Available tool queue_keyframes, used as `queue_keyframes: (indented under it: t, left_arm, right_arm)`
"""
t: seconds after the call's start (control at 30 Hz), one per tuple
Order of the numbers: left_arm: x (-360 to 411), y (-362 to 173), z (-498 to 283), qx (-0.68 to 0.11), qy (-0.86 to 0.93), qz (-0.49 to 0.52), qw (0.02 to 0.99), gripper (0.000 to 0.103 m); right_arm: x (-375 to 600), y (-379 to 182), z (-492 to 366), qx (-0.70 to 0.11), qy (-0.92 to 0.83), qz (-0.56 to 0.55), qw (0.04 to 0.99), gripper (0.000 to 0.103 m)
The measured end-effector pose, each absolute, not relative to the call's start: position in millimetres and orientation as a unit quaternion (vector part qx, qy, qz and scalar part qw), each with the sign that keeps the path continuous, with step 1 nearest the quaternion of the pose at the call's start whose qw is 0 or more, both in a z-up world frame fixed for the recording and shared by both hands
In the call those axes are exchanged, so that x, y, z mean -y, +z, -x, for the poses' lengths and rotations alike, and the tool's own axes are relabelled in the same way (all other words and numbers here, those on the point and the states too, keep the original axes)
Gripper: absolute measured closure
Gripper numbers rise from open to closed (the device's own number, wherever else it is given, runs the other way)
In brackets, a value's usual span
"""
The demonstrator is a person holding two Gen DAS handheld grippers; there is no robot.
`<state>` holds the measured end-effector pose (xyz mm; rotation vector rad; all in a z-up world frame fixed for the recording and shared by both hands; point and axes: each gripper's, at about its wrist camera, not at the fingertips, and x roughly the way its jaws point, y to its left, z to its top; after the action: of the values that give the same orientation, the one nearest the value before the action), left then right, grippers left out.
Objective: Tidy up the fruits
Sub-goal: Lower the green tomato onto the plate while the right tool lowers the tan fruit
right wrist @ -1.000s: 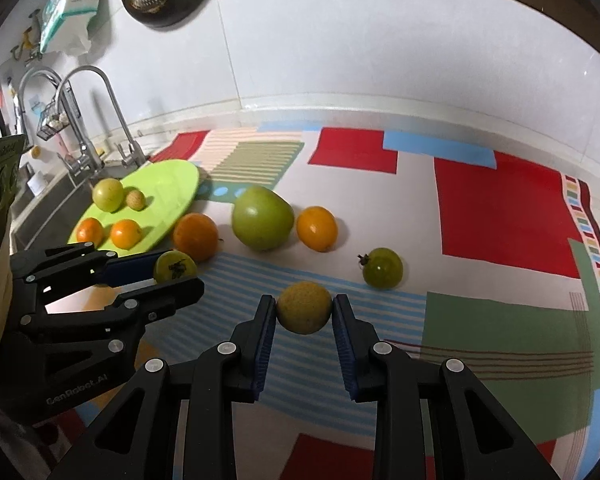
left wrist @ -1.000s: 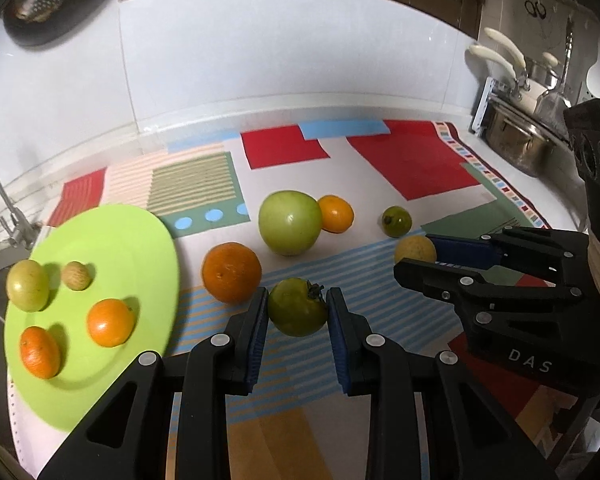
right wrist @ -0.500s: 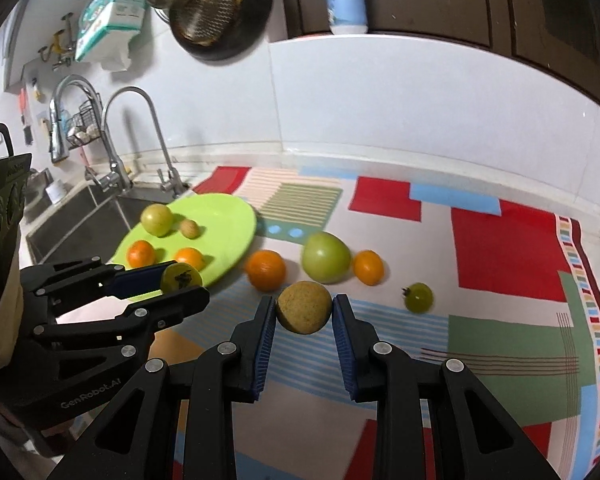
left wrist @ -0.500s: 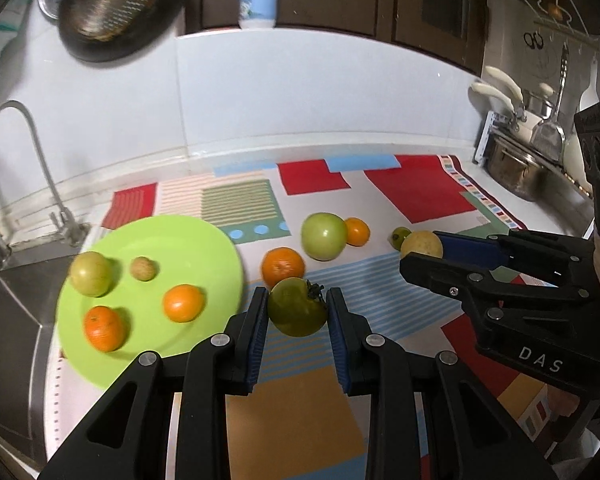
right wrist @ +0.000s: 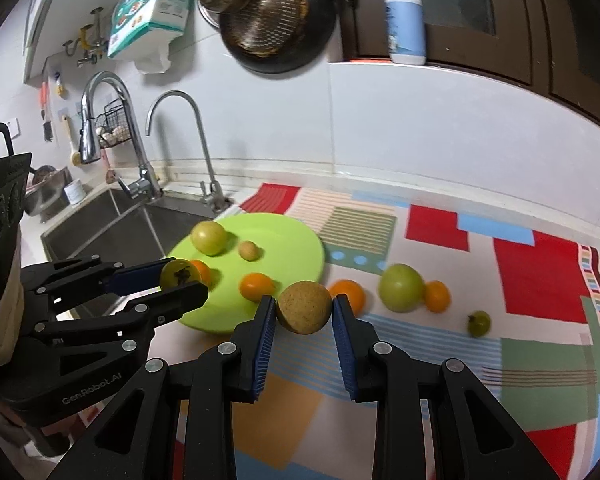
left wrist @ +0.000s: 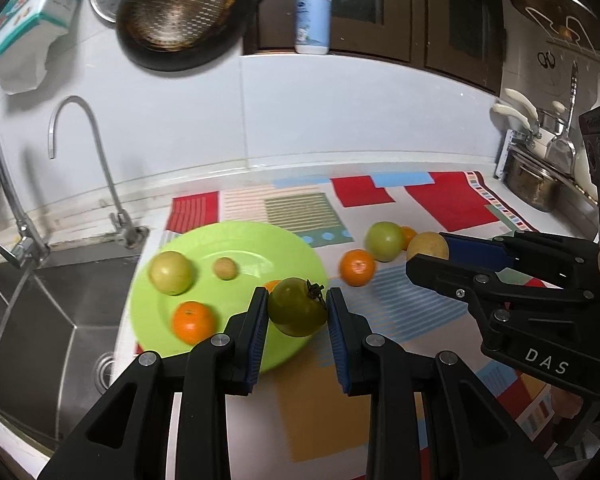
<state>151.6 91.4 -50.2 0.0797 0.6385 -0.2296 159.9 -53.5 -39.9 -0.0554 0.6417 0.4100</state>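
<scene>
Left claw (left wrist: pixel 298 312): pinching a dark green tomato (left wrist: pixel 297 306) with a dried stem, held in the air above the near right edge of the green plate (left wrist: pixel 244 236). In the right wrist view this claw (right wrist: pixel 180 282) shows at left with the same tomato (right wrist: pixel 177 275) between its fingers.

Right claw (right wrist: pixel 304 314): pinching a round tan fruit (right wrist: pixel 304 307) with a rough, speckled skin, held above the surface (right wrist: pixel 440 344) just right of the plate (right wrist: pixel 292 240). In the left wrist view this claw (left wrist: pixel 430 254) enters from the right with the tan fruit (left wrist: pixel 427 246) at its tip.

Green plate: lies at the left end of the patterned mat (right wrist: pixel 540 272), beside the sink (right wrist: pixel 112 228). On it: one yellow-green fruit (right wrist: pixel 208 237), one small tan fruit (right wrist: pixel 248 250), two oranges (right wrist: pixel 256 286); one of them is partly hidden behind the left claw.

On the mat, right of the plate:
- one orange (right wrist: pixel 350 294), partly behind the held tan fruit;
- one large green tomato (right wrist: pixel 402 288);
- one small orange (right wrist: pixel 437 296), touching the large green tomato;
- one small dark green tomato (right wrist: pixel 479 323), set apart to the right.

Surroundings: two taps (right wrist: pixel 188 136) at the sink, a hanging pan (right wrist: pixel 276 16) on the wall, a pump bottle (right wrist: pixel 405 20) on the ledge.
</scene>
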Motion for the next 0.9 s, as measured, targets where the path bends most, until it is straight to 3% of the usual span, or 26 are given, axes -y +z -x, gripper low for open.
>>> queue_keyframes:
  t: [0.9]
  left_arm:
    - [-168.8, -74.7, -224.7, -0.333, -0.114, -0.049, 0.935, 0.074]
  right_arm:
    - [-39.5, -65.4, -226.3, -0.334, 0.207, 0.03, 0.919, 0.073]
